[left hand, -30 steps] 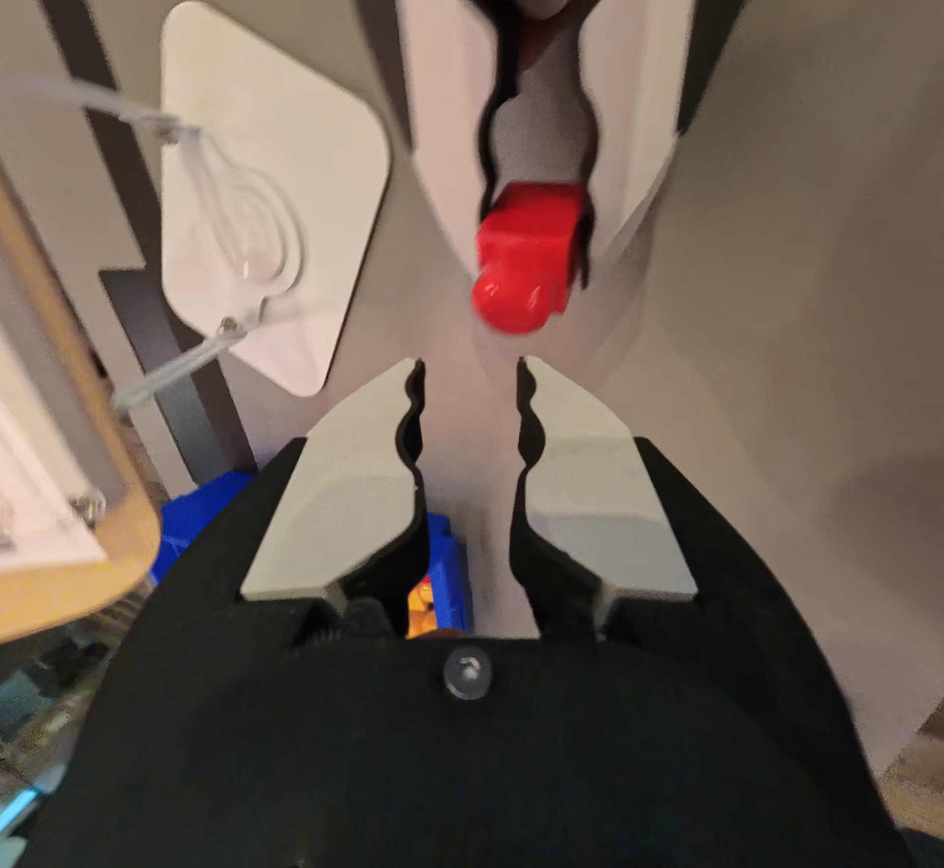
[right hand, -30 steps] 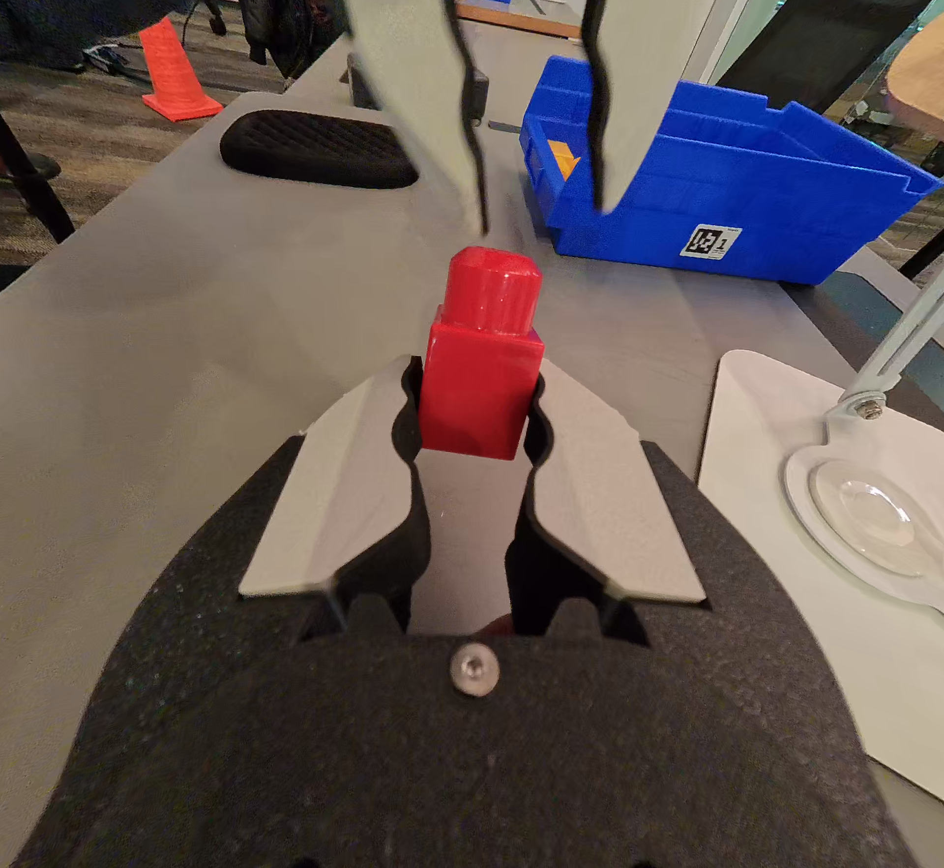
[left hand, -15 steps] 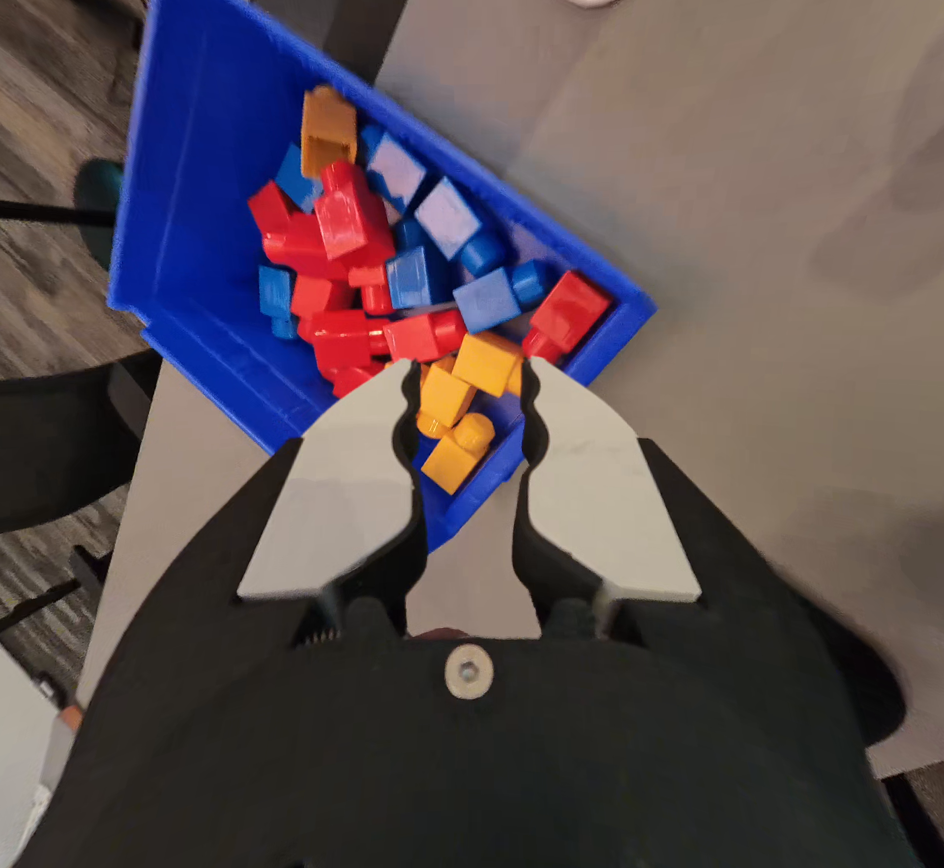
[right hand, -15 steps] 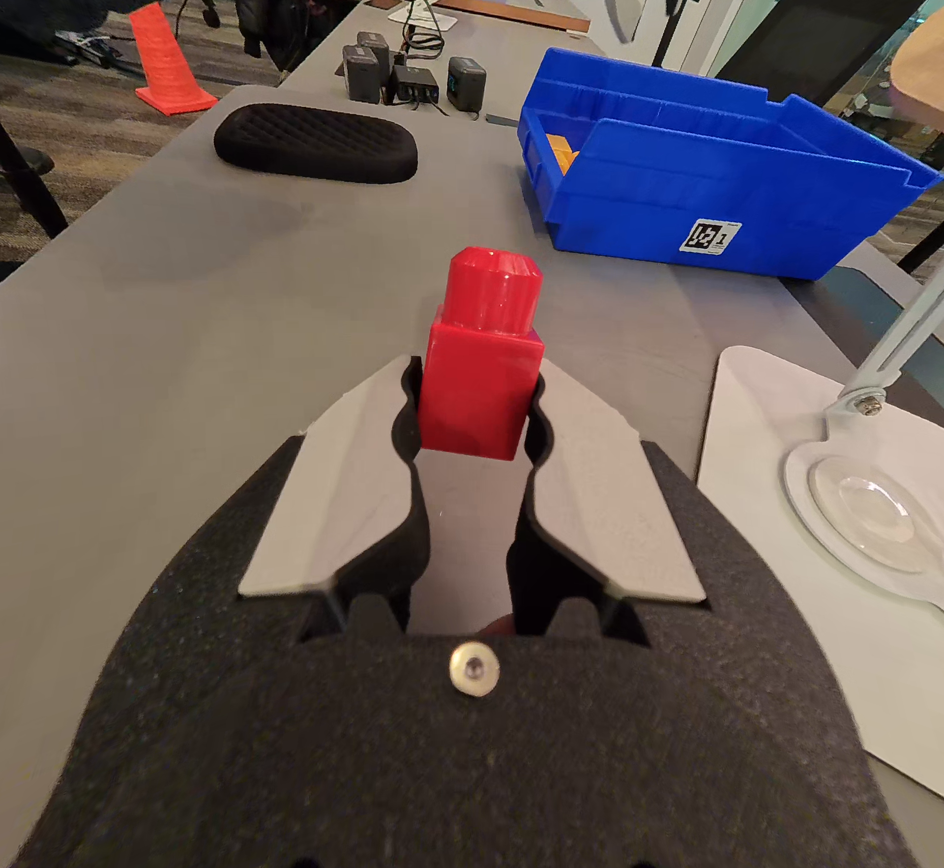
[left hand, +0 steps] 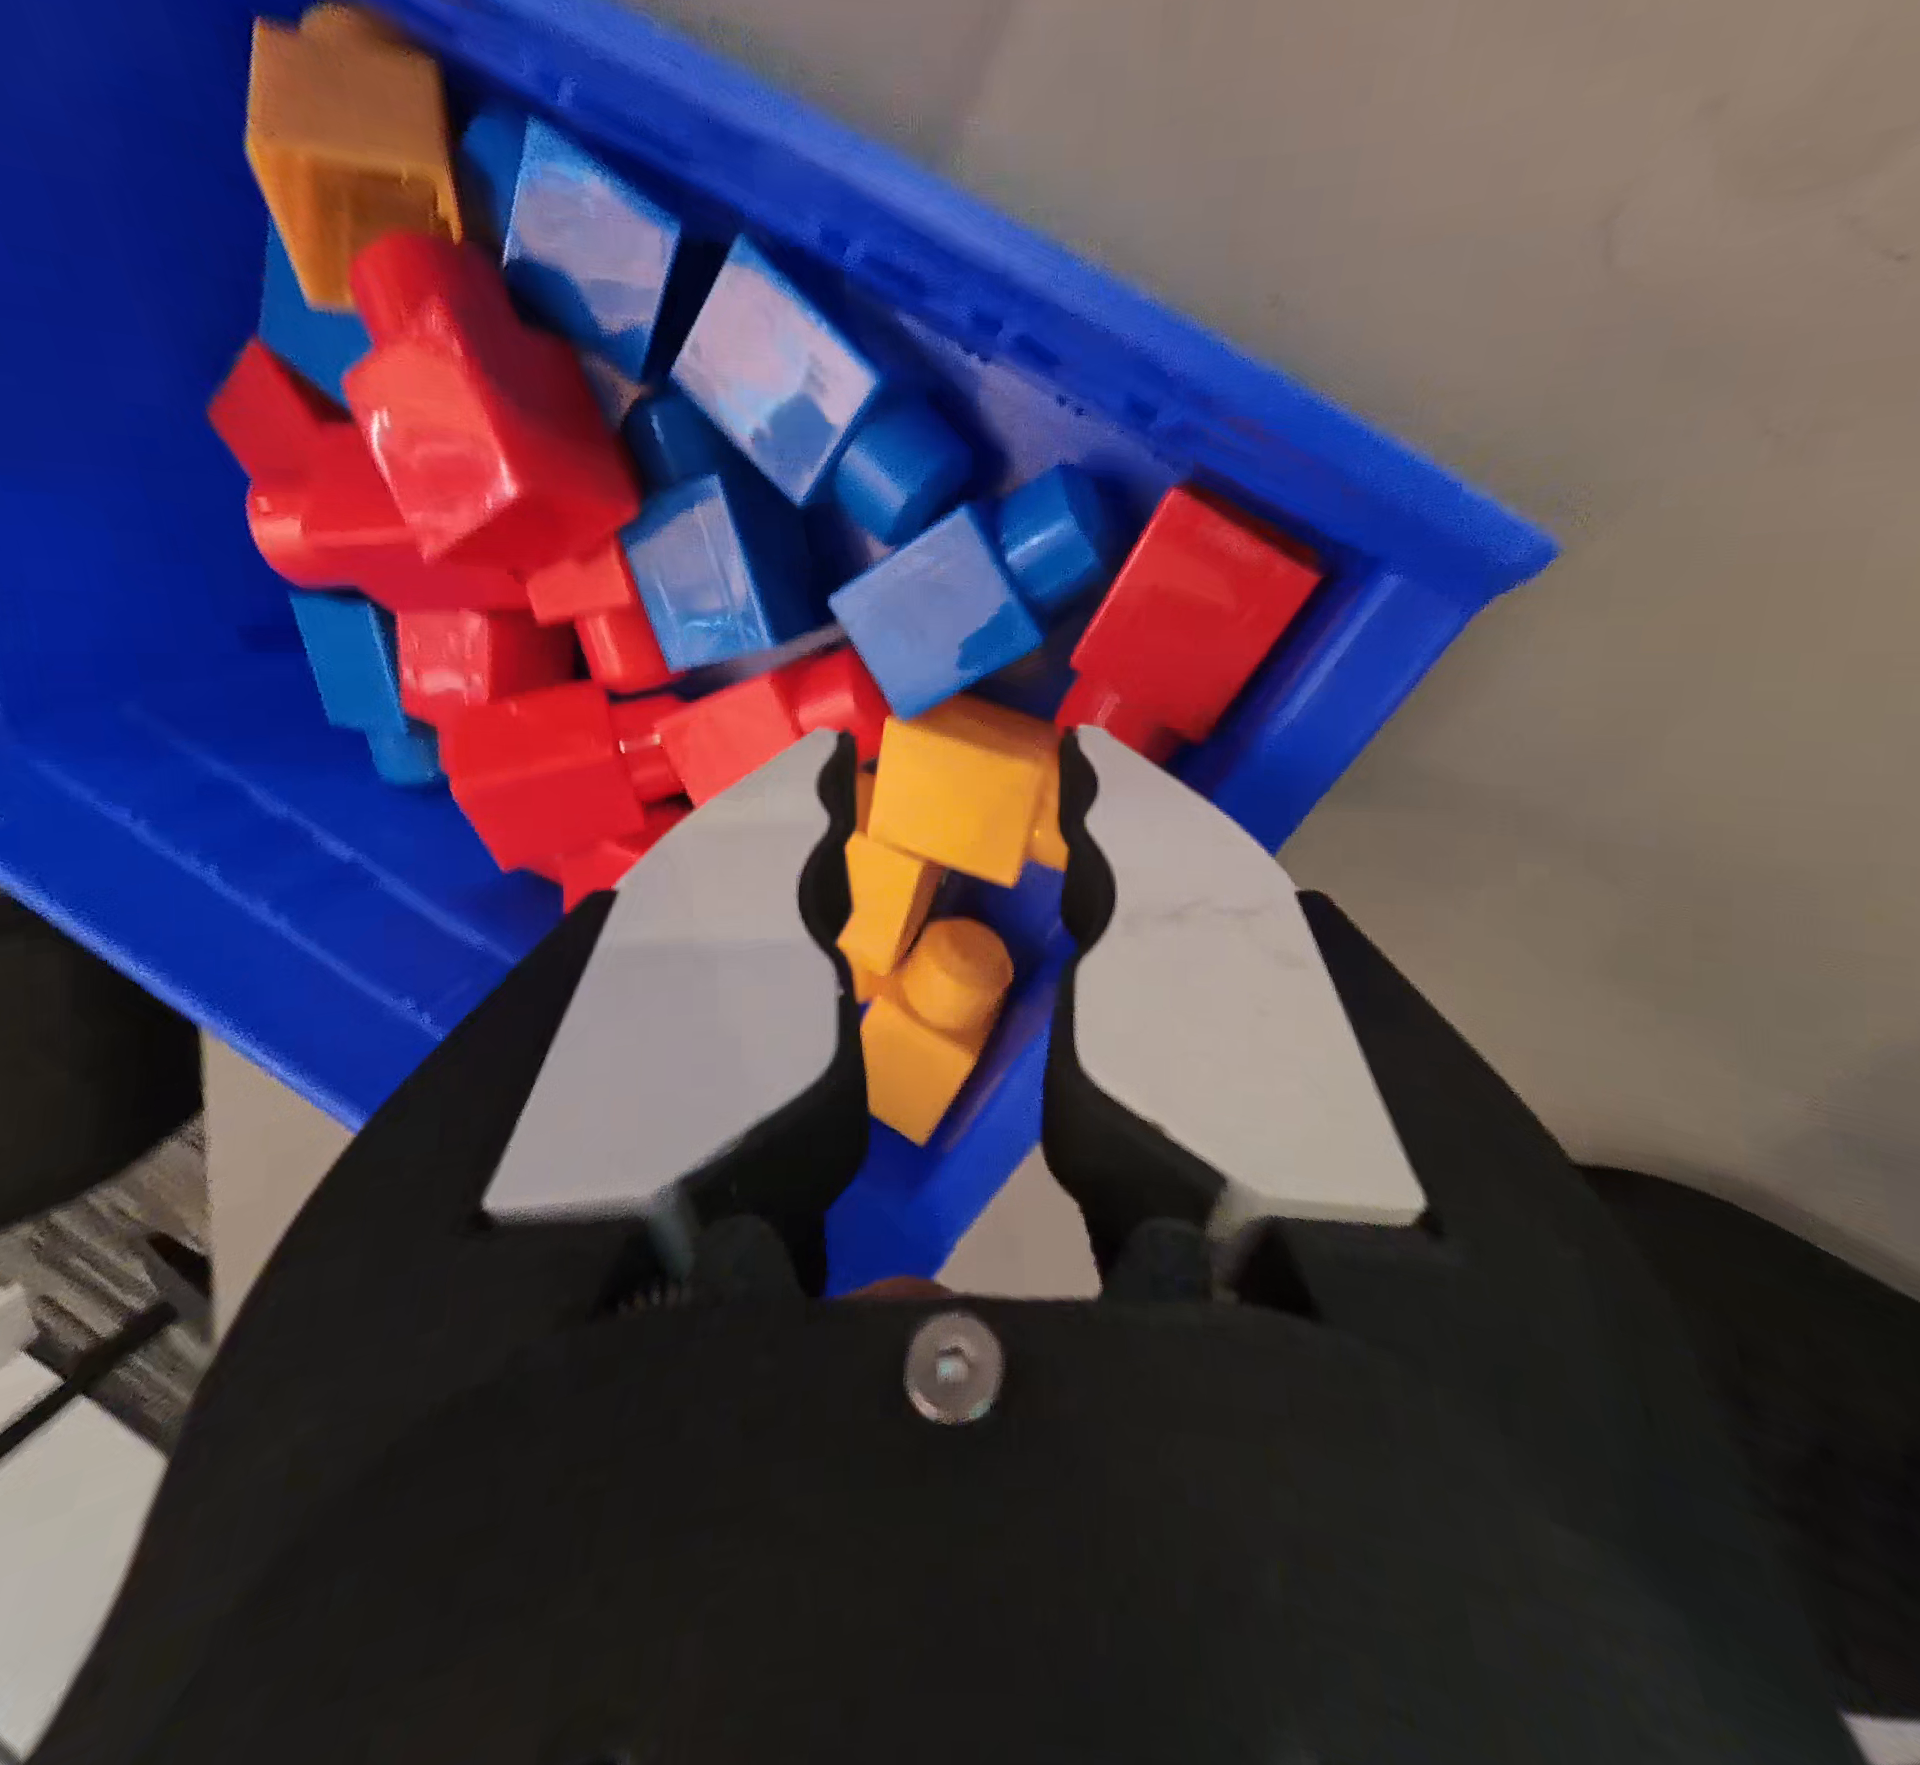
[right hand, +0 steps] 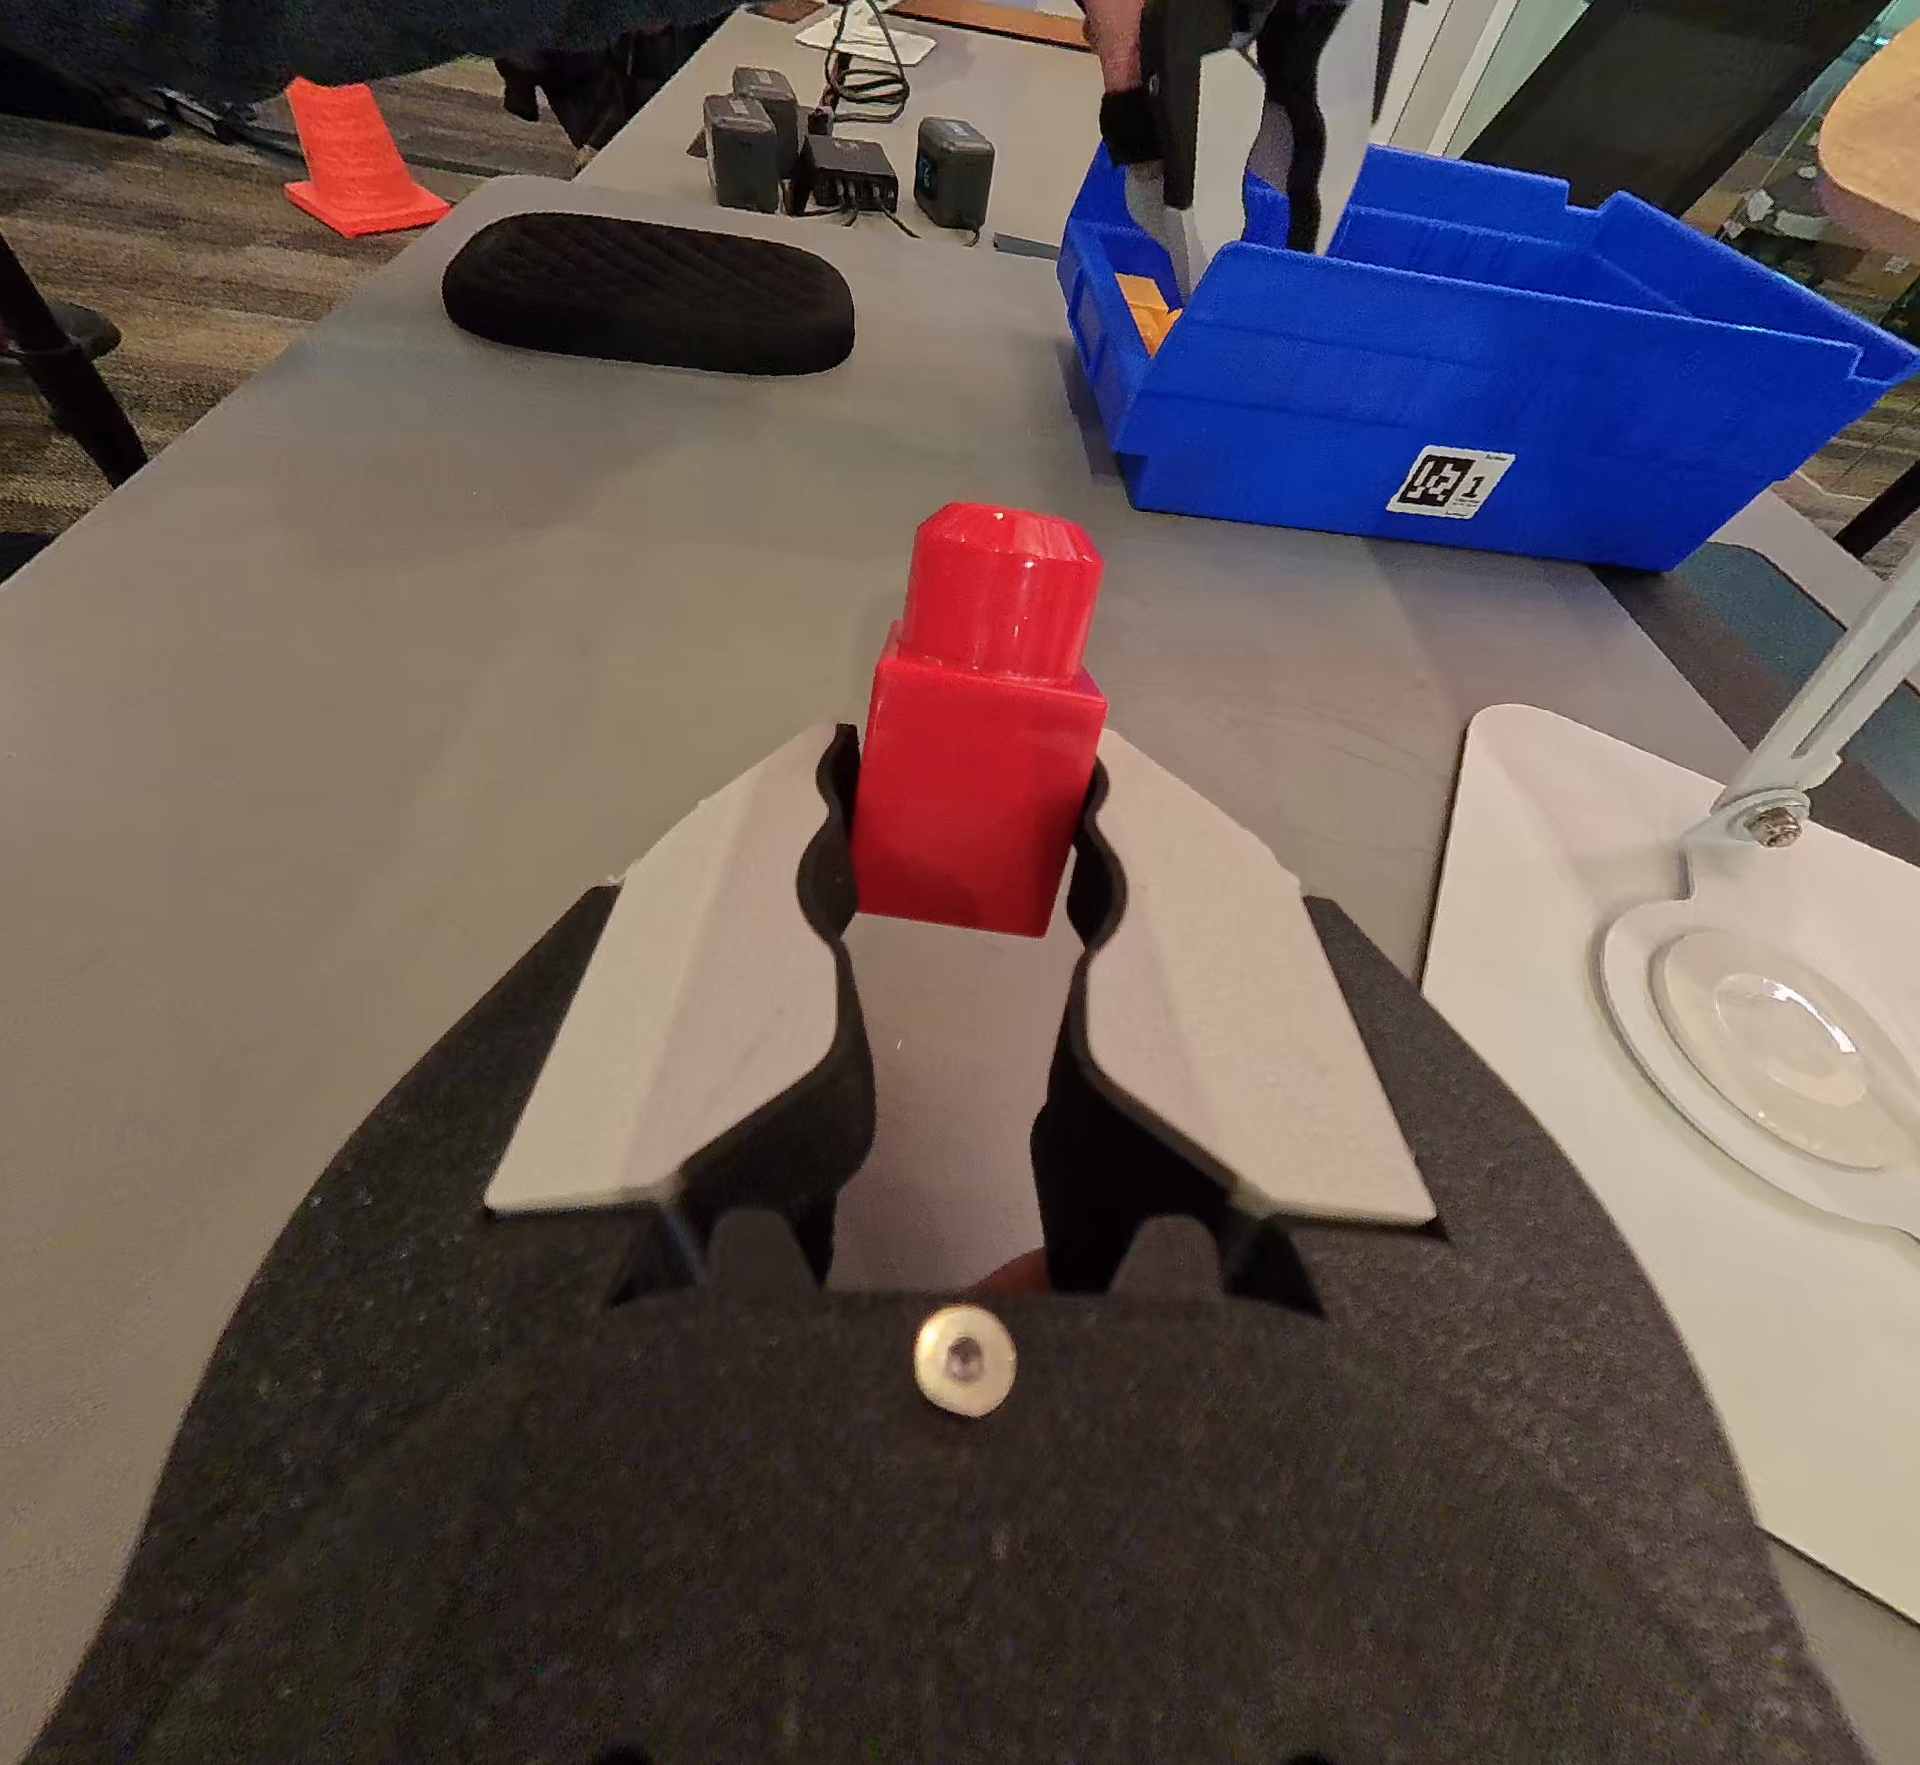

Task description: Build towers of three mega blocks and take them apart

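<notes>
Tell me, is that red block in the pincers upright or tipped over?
Upright. The red block has its round stud pointing up, squeezed between the right gripper fingers above the table.

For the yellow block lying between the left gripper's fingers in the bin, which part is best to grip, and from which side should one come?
Grip the yellow block on the two flat sides of its square body, coming straight down from above. The left gripper is open and already brackets it. The block lies on other yellow blocks in a corner of the blue bin, so a sideways approach looks blocked.

One blue bin [right hand: 1455, 427] on the table. One red block [right hand: 977, 739] outside it. Two grippers; four small black devices [right hand: 831, 157] at the far end.
</notes>
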